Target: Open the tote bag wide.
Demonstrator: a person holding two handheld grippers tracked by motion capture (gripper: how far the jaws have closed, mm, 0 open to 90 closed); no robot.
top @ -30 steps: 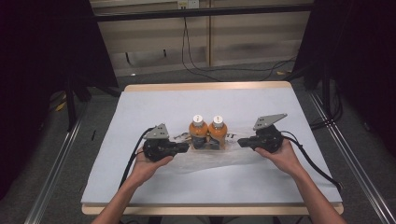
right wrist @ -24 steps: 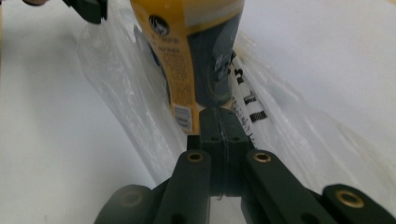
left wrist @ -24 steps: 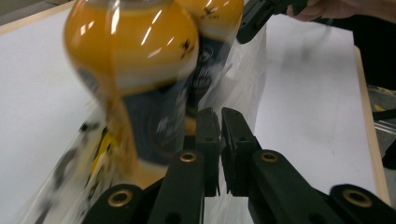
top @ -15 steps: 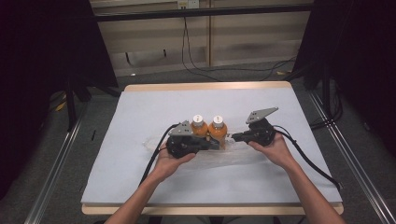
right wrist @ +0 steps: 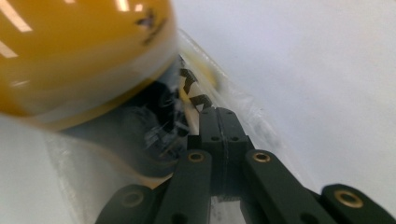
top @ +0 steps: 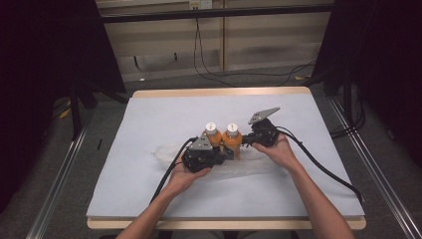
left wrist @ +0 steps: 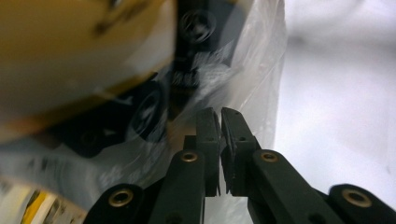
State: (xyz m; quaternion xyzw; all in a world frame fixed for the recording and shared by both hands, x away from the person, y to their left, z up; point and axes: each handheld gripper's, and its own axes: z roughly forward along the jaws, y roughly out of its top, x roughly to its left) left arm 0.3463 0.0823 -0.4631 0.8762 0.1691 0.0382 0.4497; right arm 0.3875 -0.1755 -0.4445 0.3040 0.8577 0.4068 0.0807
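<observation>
Two orange bottles point(top: 211, 137) point(top: 232, 138) with white caps stand side by side on a clear plastic bag point(top: 166, 151) at the middle of the table. My left gripper point(top: 225, 154) comes in at the bottles' near left. Its jaws are shut on the bag's film point(left wrist: 261, 84), with an orange bottle point(left wrist: 70, 51) looming close at upper left. From the right, my right gripper point(top: 245, 143) reaches to the right bottle's base. It is shut on the bag's edge point(right wrist: 243, 105), and an orange bottle point(right wrist: 79, 56) bulges just beyond.
The table point(top: 149, 114) has a white cover and a wooden rim. Black cables point(top: 318, 164) trail from both grippers toward the near edge. Dark stands and floor cables surround the table.
My left gripper has slid right along the bag until it is against the bottles. The right gripper has edged left toward them. The bottles stay put.
</observation>
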